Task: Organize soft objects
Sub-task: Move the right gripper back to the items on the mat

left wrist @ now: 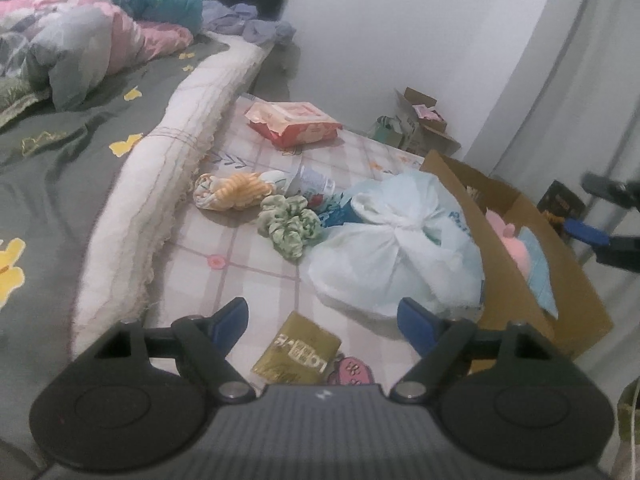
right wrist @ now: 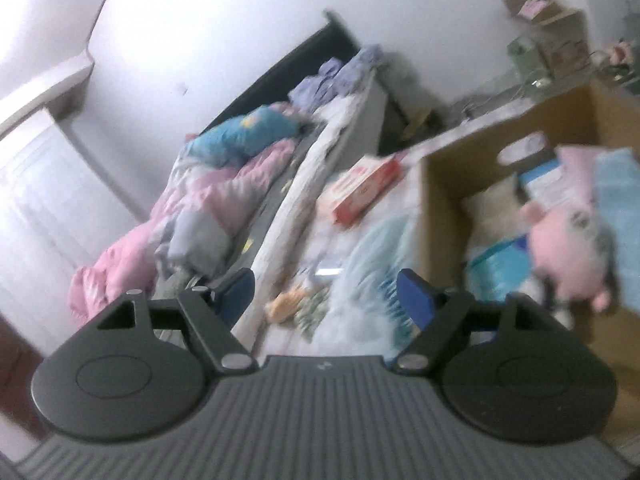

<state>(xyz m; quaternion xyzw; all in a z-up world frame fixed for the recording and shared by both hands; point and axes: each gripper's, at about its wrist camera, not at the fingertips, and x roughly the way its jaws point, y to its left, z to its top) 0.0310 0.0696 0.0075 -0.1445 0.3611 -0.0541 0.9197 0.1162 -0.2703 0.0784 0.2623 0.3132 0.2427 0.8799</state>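
In the left wrist view my left gripper (left wrist: 324,314) is open and empty above a patterned floor mat (left wrist: 248,276), over a gold packet (left wrist: 298,350). Ahead lie a green ruffled soft piece (left wrist: 290,226), a yellow striped cloth bundle (left wrist: 232,192) and a knotted white plastic bag (left wrist: 396,248). A cardboard box (left wrist: 516,280) at the right holds a pink plush (left wrist: 506,238). My right gripper (left wrist: 596,212) shows past the box's right side. The blurred right wrist view has the right gripper (right wrist: 326,292) open and empty, left of the box (right wrist: 448,184) and pink plush (right wrist: 560,256).
A bed (left wrist: 60,152) with a grey sheet and a rumpled pink quilt (left wrist: 80,36) runs along the left, its white mattress edge (left wrist: 168,168) beside the mat. A red-and-pink pack (left wrist: 292,122) lies farther back. Small boxes (left wrist: 416,120) stand by the wall; a curtain (left wrist: 580,80) hangs at right.
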